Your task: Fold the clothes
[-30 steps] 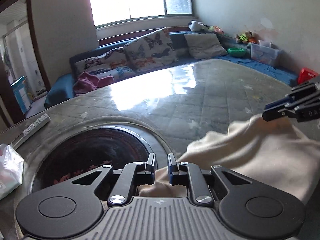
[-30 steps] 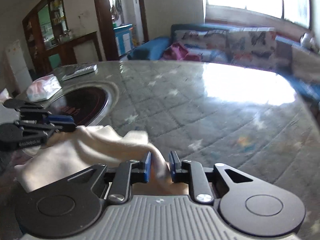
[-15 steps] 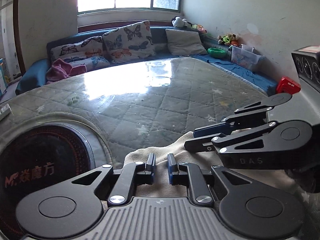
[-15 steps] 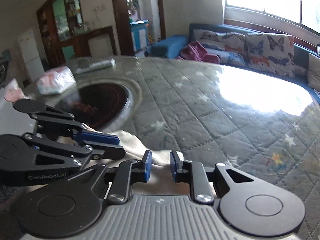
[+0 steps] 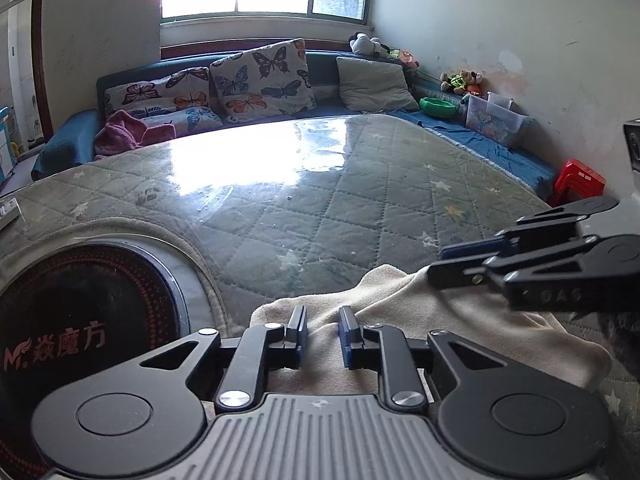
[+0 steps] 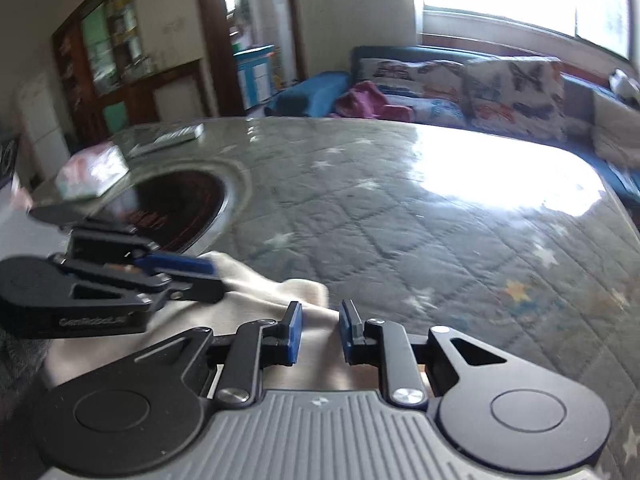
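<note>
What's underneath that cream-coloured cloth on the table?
The cream fleece cloth lies on the grey quilted star-print table cover, which shows all around it, under a glossy clear sheet. Whatever sits directly beneath the cloth's folds is covered and cannot be seen.

A cream cloth point(image 6: 256, 300) is seen bunched on the quilted table cover point(image 6: 420, 232). The right gripper point(image 6: 319, 322) is held over it, with cloth between its blue pads. The left gripper point(image 6: 200, 276) is seen beside it, its jaws opening. A remote point(image 6: 170, 138) is seen far back.
</note>
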### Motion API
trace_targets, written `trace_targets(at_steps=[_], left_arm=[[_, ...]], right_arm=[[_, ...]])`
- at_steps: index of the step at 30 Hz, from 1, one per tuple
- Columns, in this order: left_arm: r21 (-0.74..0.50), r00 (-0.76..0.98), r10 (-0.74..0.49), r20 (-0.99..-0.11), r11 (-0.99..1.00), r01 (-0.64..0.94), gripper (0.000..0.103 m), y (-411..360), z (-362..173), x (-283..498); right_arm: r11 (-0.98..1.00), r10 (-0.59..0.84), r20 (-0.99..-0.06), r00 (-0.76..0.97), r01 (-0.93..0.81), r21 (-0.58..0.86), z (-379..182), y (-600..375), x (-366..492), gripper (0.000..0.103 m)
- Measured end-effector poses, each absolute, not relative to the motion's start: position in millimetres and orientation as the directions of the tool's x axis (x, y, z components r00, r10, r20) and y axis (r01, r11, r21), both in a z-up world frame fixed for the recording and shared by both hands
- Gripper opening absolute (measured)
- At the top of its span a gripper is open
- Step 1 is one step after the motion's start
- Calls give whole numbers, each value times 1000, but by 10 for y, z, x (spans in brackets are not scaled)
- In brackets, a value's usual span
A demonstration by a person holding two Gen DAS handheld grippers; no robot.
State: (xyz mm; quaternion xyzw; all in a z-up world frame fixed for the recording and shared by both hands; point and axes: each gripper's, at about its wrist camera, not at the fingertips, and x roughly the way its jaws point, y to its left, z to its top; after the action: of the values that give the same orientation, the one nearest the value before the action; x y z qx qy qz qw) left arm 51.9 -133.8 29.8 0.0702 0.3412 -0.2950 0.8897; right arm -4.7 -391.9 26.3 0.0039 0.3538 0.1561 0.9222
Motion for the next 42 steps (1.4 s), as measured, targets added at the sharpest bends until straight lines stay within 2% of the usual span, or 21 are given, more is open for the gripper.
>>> trace_targets(at_steps=[8, 12, 19, 27, 34, 42], left_arm=[[-71, 609, -469, -640, 825, 560, 27, -1332, 298, 491], [-59, 629, -462, -625, 831, 553, 27, -1281, 378, 398], [-54, 603, -546, -581, 766, 641, 27, -1314, 559, -102], [-58, 552, -600, -579, 706, 706, 27, -1449, 451, -564], [-95, 565, -569, -597, 750, 655, 27, -1278, 337, -609], [-122, 638, -486, -598, 842, 526, 27, -768, 385, -639]], right_arm=[[959, 235, -667, 707, -280, 41, 243, -4065, -187, 18], [969, 218, -656, 723, -242, 56, 299, -4187, -227, 18], [950, 264, -633, 727, -311, 39, 503, -4158, -585, 18], [929, 315, -626, 714, -366, 52, 451, -3986, -1003, 18], [956, 264, -657, 706, -283, 79, 249, -4106, -1030, 18], [932, 325, -596, 734, -357, 68, 428, -4003, -1155, 18]])
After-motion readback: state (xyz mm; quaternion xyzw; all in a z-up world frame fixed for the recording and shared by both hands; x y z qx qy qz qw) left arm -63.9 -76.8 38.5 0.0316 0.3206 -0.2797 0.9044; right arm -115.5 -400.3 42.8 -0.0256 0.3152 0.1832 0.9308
